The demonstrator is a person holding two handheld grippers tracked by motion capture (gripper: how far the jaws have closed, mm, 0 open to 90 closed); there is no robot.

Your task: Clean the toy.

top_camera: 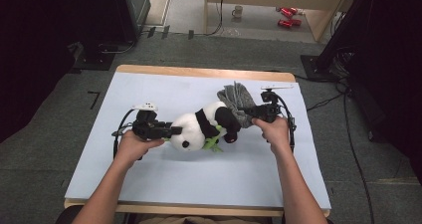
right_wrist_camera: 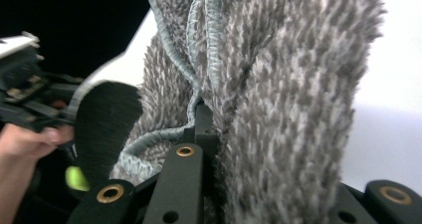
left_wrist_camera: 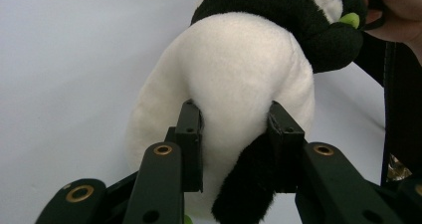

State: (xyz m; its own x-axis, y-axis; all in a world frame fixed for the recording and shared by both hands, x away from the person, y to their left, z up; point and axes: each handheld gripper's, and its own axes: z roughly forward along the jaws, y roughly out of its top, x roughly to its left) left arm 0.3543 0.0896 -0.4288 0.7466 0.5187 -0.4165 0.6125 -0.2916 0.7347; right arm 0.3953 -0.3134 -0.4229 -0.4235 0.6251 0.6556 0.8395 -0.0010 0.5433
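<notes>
A black-and-white panda plush (top_camera: 199,127) lies on its side in the middle of the pale table mat (top_camera: 149,174). My left gripper (top_camera: 174,130) comes in from the left. In the left gripper view its jaws (left_wrist_camera: 234,114) press into the panda's white fur (left_wrist_camera: 239,59) from both sides. A grey fuzzy cloth (top_camera: 236,98) rests against the panda's far right end. My right gripper (top_camera: 249,113) is shut on this cloth (right_wrist_camera: 278,84), which drapes over the jaws (right_wrist_camera: 259,129) and hides one of them. A black panda limb (right_wrist_camera: 104,119) shows beside it.
A green leaf (top_camera: 213,143) sticks out under the panda. Cables trail off the table's right side (top_camera: 343,109). On the floor beyond the far edge stand a mug (top_camera: 238,11), red items (top_camera: 287,16) and a black stand base (top_camera: 99,50).
</notes>
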